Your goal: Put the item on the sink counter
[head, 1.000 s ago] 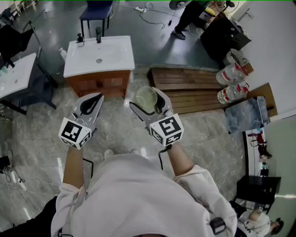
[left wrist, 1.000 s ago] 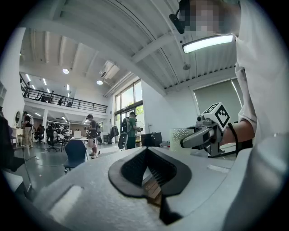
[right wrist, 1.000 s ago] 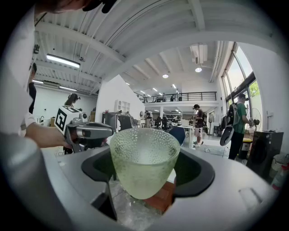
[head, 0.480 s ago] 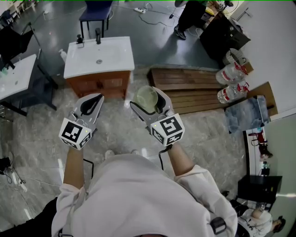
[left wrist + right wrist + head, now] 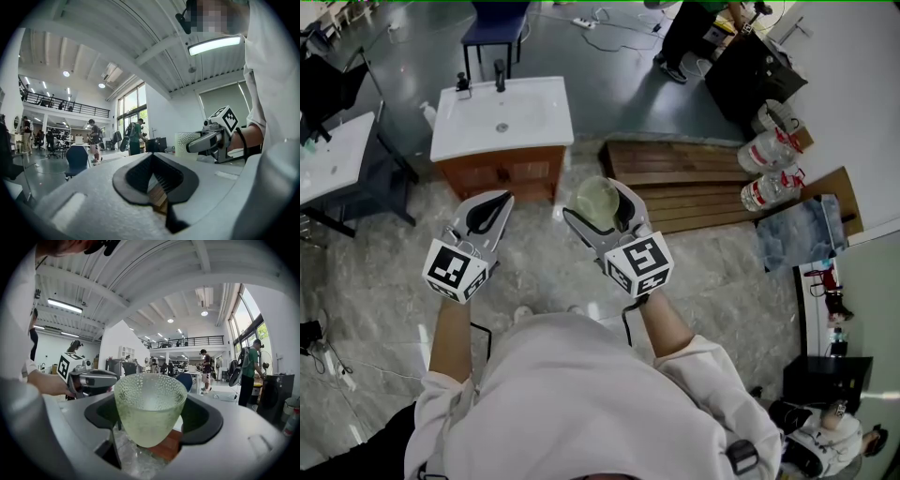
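My right gripper [image 5: 593,201] is shut on a pale green dimpled glass cup [image 5: 598,195], upright, over the marble floor. In the right gripper view the cup [image 5: 150,406] fills the space between the jaws. My left gripper [image 5: 500,199] hangs level with it to the left, shut with nothing in it; it also shows in the right gripper view [image 5: 89,378]. The white sink counter [image 5: 546,117] on a wooden cabinet stands ahead of both grippers, a short stretch of floor away. A black faucet [image 5: 499,70] rises at its back edge.
A low wooden slatted platform [image 5: 694,183] lies ahead right, with large water jugs [image 5: 769,150] beyond it. A soap bottle [image 5: 427,110] stands left of the sink. Another white table [image 5: 328,155] is at far left, a blue chair [image 5: 492,28] behind the sink, a person [image 5: 694,23] at top.
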The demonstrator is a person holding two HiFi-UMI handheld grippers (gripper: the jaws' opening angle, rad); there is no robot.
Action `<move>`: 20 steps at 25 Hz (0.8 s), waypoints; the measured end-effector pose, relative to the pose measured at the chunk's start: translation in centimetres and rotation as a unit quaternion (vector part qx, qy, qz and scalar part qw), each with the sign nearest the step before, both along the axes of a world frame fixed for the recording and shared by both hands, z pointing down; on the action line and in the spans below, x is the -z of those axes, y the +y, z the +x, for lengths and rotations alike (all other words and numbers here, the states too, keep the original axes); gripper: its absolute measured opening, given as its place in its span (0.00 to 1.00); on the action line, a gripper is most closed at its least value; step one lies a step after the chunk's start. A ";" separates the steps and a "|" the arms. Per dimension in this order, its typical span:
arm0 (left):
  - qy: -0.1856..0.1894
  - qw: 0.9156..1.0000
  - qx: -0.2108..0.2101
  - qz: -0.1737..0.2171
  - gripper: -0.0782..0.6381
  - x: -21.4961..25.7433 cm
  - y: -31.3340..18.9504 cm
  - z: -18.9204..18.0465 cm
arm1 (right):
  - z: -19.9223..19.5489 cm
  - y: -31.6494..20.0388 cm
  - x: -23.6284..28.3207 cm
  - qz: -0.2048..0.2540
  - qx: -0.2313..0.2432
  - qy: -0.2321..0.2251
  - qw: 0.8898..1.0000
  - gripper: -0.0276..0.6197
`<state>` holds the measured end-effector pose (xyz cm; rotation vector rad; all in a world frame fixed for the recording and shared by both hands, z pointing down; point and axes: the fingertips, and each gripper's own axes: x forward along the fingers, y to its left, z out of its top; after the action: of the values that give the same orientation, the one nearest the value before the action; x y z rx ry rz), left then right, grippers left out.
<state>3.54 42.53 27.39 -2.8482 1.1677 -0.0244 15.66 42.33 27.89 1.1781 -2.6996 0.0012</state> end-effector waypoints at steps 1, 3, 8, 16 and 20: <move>0.001 1.000 -0.001 0.000 0.12 0.0 -0.1 -0.1 | -0.1 -0.1 -0.1 0.000 0.000 0.001 1.000 0.64; 0.001 1.000 -0.003 0.000 0.12 -0.1 -0.4 -0.3 | -0.4 -0.3 -0.1 -0.001 -0.001 0.002 1.000 0.64; 0.002 1.000 -0.009 -0.002 0.12 -0.3 -1.6 -1.1 | -1.3 -1.4 -0.4 -0.002 -0.006 0.006 1.000 0.64; 0.003 1.000 -0.029 0.000 0.12 -0.4 -4.0 -3.4 | -3.6 -3.8 -0.7 0.002 -0.023 0.011 1.000 0.64; 0.001 0.999 -0.039 -0.002 0.12 -0.7 -5.1 -4.8 | -5.2 -4.9 -1.0 0.002 -0.030 0.012 0.999 0.64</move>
<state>-1.22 37.47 28.08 -2.8954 1.0575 -0.0212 10.46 37.44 28.89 1.2529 -2.6433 -0.0088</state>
